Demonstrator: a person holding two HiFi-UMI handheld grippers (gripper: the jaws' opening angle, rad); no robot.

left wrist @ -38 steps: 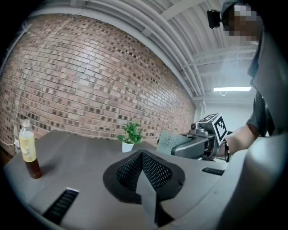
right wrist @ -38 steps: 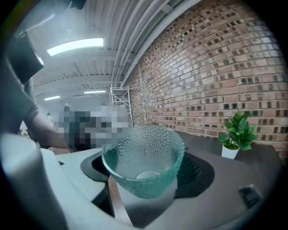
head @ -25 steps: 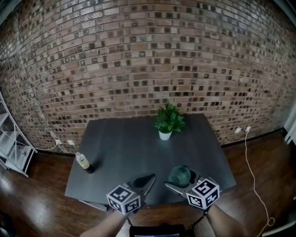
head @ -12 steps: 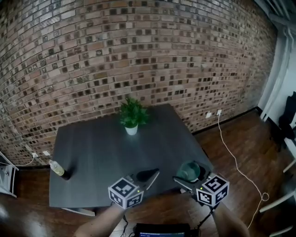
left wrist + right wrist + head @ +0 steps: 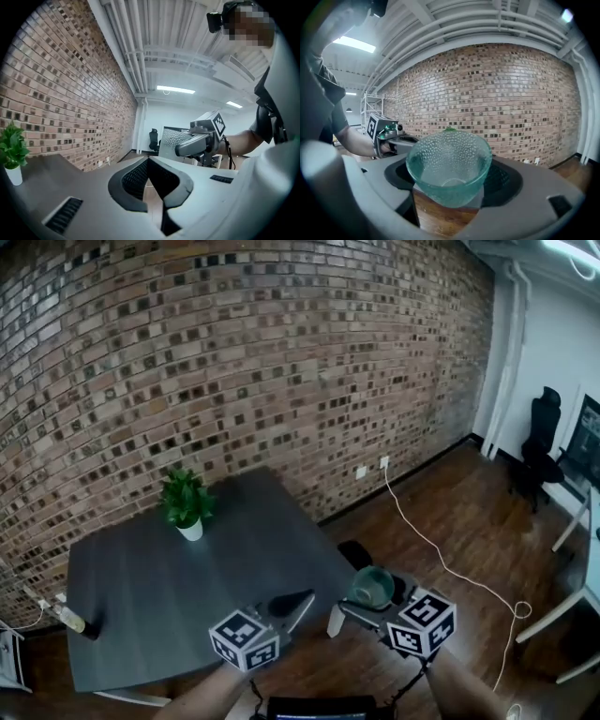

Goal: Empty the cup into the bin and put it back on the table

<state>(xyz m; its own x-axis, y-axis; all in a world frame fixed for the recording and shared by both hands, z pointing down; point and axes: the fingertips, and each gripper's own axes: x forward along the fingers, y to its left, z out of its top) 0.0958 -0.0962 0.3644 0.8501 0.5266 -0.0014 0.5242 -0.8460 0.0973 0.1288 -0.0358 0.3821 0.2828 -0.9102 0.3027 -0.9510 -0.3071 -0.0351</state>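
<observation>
A green dimpled glass cup point(image 5: 449, 165) sits upright between the jaws of my right gripper point(image 5: 451, 180), which is shut on its sides. From the head view the cup point(image 5: 372, 587) and right gripper point(image 5: 371, 604) hang over the wooden floor, just past the right corner of the dark table point(image 5: 141, 606). I cannot make out what the cup holds. My left gripper point(image 5: 292, 604) is beside it at the table's corner, jaws together with nothing between them point(image 5: 149, 165). The right gripper point(image 5: 199, 143) also shows in the left gripper view.
A potted plant point(image 5: 186, 507) and a small bottle point(image 5: 70, 620) stand on the table. A dark thing point(image 5: 354, 554) lies on the floor by the table's corner. A white cable point(image 5: 441, 561) runs across the floor; a black office chair point(image 5: 542, 442) stands far right.
The view has swung right, so the table has slid to the left. Both grippers have travelled from over the table's near edge to its right corner, the cup still held.
</observation>
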